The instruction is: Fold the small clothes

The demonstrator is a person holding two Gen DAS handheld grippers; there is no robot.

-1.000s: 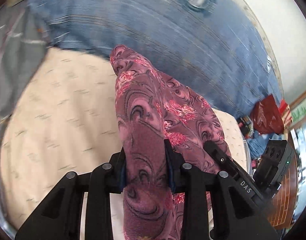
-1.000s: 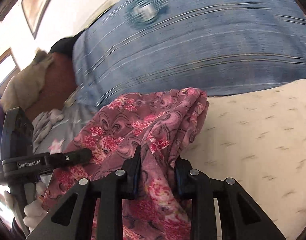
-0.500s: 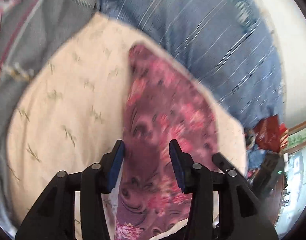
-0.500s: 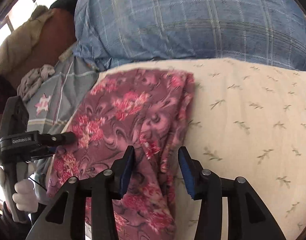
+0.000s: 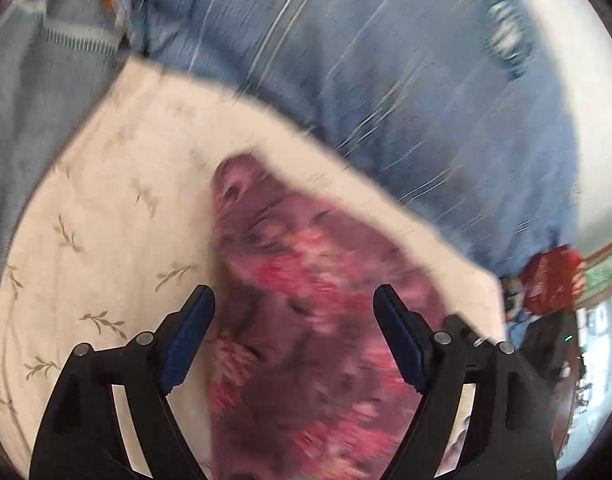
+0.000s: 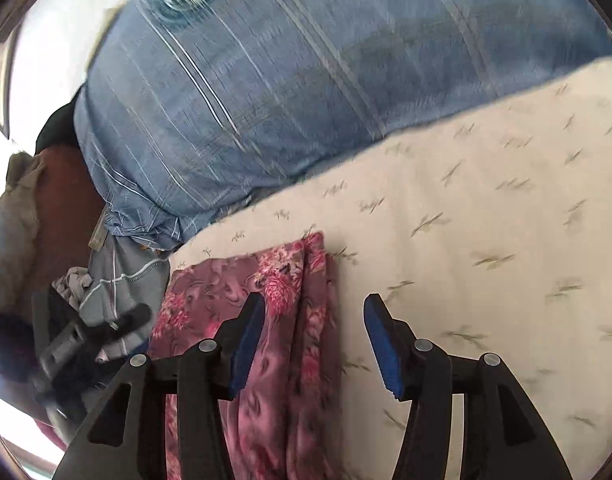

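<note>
A pink floral garment (image 5: 306, 320) lies folded on the cream leaf-print sheet (image 5: 118, 208). My left gripper (image 5: 294, 304) hovers just over it. Its jaws are opening wide, the cloth lies below between them, and the blue pads (image 5: 190, 332) do not touch it. In the right wrist view the same garment (image 6: 226, 288) lies as a long strip at the sheet's (image 6: 486, 220) left edge. My right gripper (image 6: 314, 316) stands over the strip's right edge, jaws opening, pads (image 6: 246, 340) clear of the cloth. The left gripper (image 6: 90, 340) shows as a dark blur at the left.
A big blue striped cushion (image 5: 386, 80) (image 6: 286, 80) rises behind the sheet. A grey garment (image 5: 46, 80) (image 6: 122, 288) lies past the sheet's left side. A red bag (image 5: 550, 280) sits at the far right, beige and brown cloth (image 6: 34, 200) at the far left.
Both grippers held the garment up a second ago. They came down to the sheet, let it go and spread their jaws. The garment now lies flat.
</note>
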